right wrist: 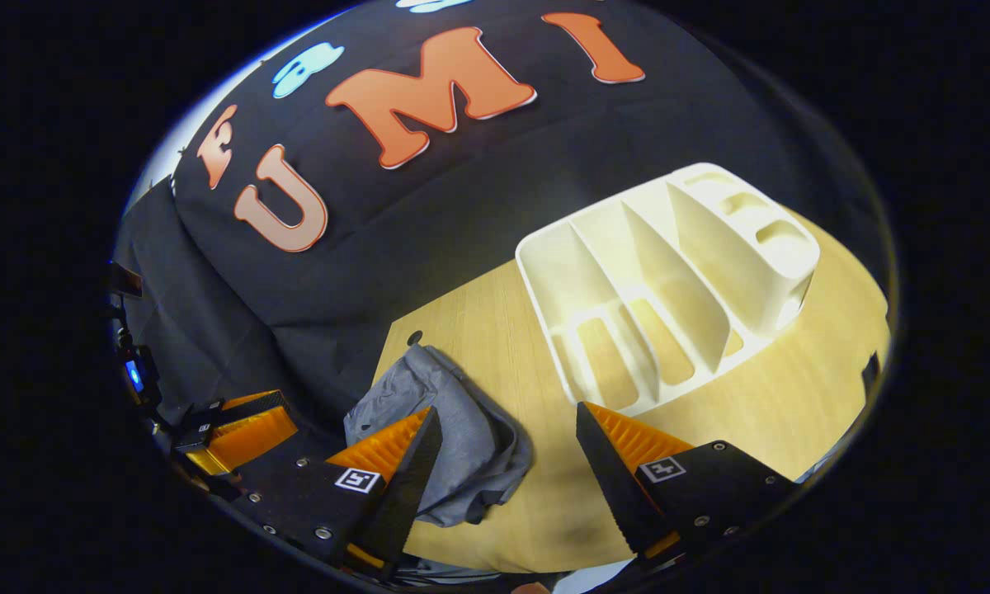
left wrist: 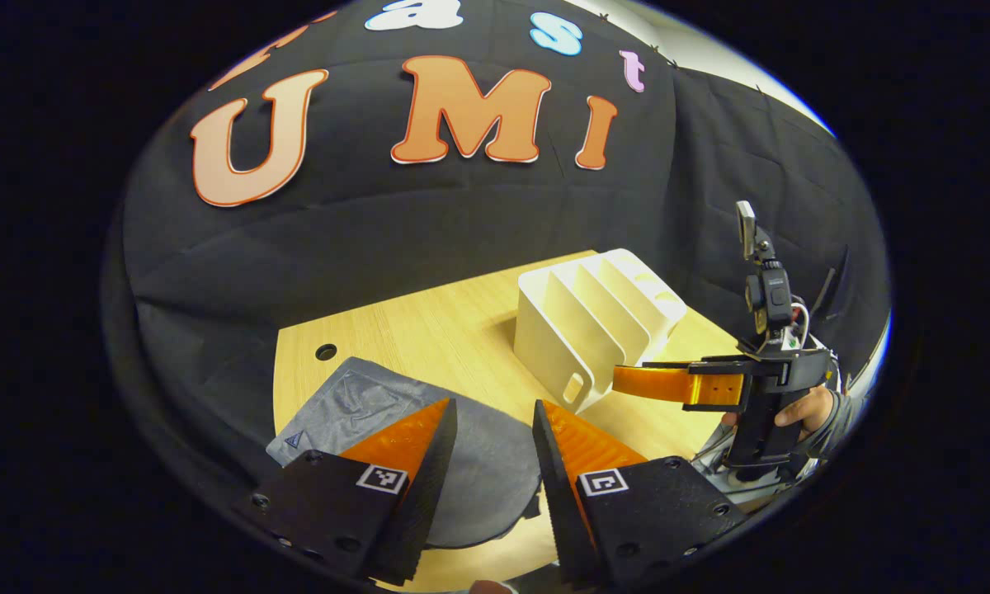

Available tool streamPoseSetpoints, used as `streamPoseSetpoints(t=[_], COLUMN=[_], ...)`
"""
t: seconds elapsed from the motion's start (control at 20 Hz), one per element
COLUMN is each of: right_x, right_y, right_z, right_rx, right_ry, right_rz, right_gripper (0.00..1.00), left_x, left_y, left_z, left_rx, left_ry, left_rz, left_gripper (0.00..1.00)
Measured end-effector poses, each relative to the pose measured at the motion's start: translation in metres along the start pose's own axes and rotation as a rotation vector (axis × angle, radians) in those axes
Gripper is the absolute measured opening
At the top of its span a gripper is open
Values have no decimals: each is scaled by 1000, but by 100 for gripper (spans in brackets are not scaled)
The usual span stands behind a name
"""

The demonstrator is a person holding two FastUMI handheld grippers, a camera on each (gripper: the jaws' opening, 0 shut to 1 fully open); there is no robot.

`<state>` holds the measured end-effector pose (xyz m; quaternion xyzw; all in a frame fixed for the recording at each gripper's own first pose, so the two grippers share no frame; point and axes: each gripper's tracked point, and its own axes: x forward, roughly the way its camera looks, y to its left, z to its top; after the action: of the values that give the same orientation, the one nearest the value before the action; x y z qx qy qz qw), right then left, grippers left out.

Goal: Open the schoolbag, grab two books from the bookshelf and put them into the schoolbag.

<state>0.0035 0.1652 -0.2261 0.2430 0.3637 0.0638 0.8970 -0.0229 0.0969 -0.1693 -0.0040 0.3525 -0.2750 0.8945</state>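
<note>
No word, brand or number can be read on any object. A square black-and-white coded marker (left wrist: 381,478) is borne on each finger of the left gripper (left wrist: 493,404), and like markers (right wrist: 357,479) are seen on both fingers of the right gripper (right wrist: 508,408). A small triangular emblem (left wrist: 294,439) is carried on a corner of the grey schoolbag (left wrist: 355,396); it is too small to be made out.

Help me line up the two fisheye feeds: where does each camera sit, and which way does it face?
Left gripper view: rides the left tool, looking over the bag toward the shelf; the right tool and a hand show farther off.
Right gripper view: rides the right tool, looking down at the shelf and bag; the left tool shows beside it.
Shared: bag, shelf, table.
</note>
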Motion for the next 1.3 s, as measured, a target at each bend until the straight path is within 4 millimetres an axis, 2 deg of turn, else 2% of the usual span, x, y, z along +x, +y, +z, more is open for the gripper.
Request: streamPoseSetpoints(t=[0.05, 0.2, 0.4, 0.65, 0.8, 0.9, 1.05, 1.1, 1.3], right_x=[-9, -39, -76, -116, -134, -139, -154, -154, -172], right_y=[-9, -33, -53, -72, -66, -70, -57, -55, -38], right_z=[14, 54, 98, 126, 137, 141, 153, 155, 170], right_rx=[-43, -170, -299, -396, -426, -445, -443, -441, -466], right_ry=[-30, -124, -221, -307, -357, -373, -466, -490, -595], right_rz=[2, -1, 7, 6, 29, -6, -20, -30, -20], right_gripper=[98, 98, 98, 98, 97, 98, 98, 98, 97], left_x=[-1, -7, -19, -30, -38, -49, -74, -80, -84], left_y=[-14, -50, -92, -145, -173, -179, -180, -178, -169], left_z=[5, 22, 45, 65, 90, 111, 128, 136, 132], left_rx=[-20, -62, -97, -188, -174, -143, -77, -48, -12], left_ry=[-28, -111, -213, -356, -444, -538, -679, -722, -755], left_rz=[12, 76, 196, 237, 225, 238, 302, 326, 393], left_gripper=[62, 77, 83, 85, 87, 88, 85, 92, 93])
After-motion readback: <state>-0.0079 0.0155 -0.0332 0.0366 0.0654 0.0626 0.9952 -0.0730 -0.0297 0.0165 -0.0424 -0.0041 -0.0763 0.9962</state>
